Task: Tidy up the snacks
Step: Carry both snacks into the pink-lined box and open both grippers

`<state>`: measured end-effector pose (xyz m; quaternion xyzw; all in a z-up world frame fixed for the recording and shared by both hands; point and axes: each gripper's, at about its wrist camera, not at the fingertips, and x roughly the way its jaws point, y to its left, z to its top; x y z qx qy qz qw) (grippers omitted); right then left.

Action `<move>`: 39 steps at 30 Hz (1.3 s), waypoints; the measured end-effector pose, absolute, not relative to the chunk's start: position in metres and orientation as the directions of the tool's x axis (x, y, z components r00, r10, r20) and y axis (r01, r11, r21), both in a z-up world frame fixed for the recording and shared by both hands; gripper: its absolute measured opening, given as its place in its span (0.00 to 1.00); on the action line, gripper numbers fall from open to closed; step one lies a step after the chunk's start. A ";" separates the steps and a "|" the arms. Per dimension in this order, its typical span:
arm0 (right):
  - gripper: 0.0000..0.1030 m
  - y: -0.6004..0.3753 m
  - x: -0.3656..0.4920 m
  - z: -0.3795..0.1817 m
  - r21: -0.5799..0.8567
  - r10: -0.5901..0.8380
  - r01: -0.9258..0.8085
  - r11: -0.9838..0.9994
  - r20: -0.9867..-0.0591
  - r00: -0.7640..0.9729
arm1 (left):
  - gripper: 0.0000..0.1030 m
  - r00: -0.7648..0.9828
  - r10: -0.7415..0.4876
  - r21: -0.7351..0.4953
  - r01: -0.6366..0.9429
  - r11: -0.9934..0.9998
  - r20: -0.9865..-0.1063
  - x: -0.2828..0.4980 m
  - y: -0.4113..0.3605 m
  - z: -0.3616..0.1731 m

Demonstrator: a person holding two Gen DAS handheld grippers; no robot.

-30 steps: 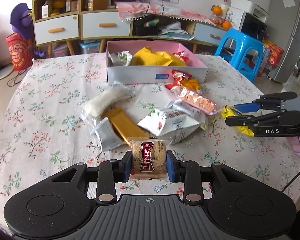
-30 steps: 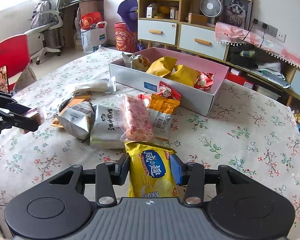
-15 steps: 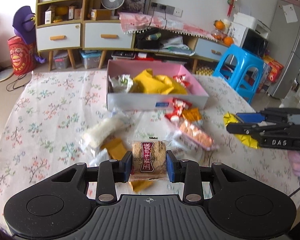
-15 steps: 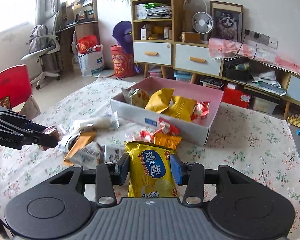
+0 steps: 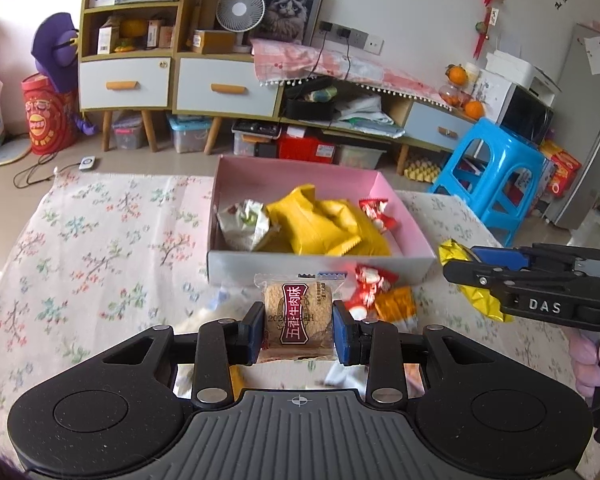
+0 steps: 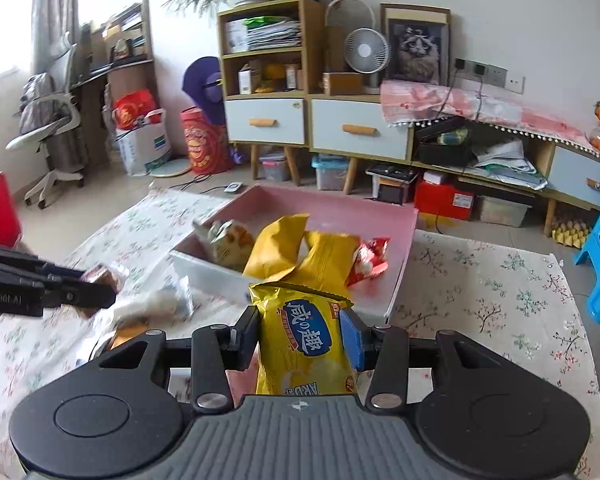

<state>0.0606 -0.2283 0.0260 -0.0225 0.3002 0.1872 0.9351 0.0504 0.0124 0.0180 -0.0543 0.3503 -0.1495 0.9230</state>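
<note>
My left gripper (image 5: 299, 332) is shut on a brown biscuit pack with a red label (image 5: 298, 320), held above the table just in front of the pink box (image 5: 324, 176). My right gripper (image 6: 299, 338) is shut on a yellow snack bag with a blue label (image 6: 306, 344), raised in front of the same box (image 6: 332, 208). The box holds yellow bags (image 5: 320, 226), a white-green pack (image 5: 246, 226) and a red candy pack (image 5: 376, 210). The right gripper also shows in the left wrist view (image 5: 460, 266), the left gripper in the right wrist view (image 6: 100, 292).
Loose snacks lie on the floral tablecloth (image 5: 100, 240) before the box: red and orange packs (image 5: 380, 292), a white pack (image 6: 152, 304). A blue stool (image 5: 496, 184) stands right of the table. Cabinets (image 5: 172, 80) line the back wall.
Both grippers have risen off the table and moved forward toward the pink box, each still holding its snack. The loose snacks now lie lower and nearer in both views.
</note>
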 end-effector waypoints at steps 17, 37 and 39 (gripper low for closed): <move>0.31 -0.209 0.121 0.020 0.068 0.201 -0.201 0.977 -0.595 0.778 | 0.31 0.700 -0.270 -0.077 0.295 0.952 -0.661 0.133 -0.029 0.004; 0.27 -0.209 0.158 -0.003 0.036 0.151 -0.165 0.986 -0.625 0.766 | 0.31 0.722 -0.163 0.013 0.232 0.973 -0.673 0.191 -0.038 -0.023; 0.27 -0.210 0.159 -0.002 0.039 0.154 -0.166 0.985 -0.619 0.770 | 0.31 0.728 -0.153 0.015 0.219 0.976 -0.668 0.195 -0.037 -0.024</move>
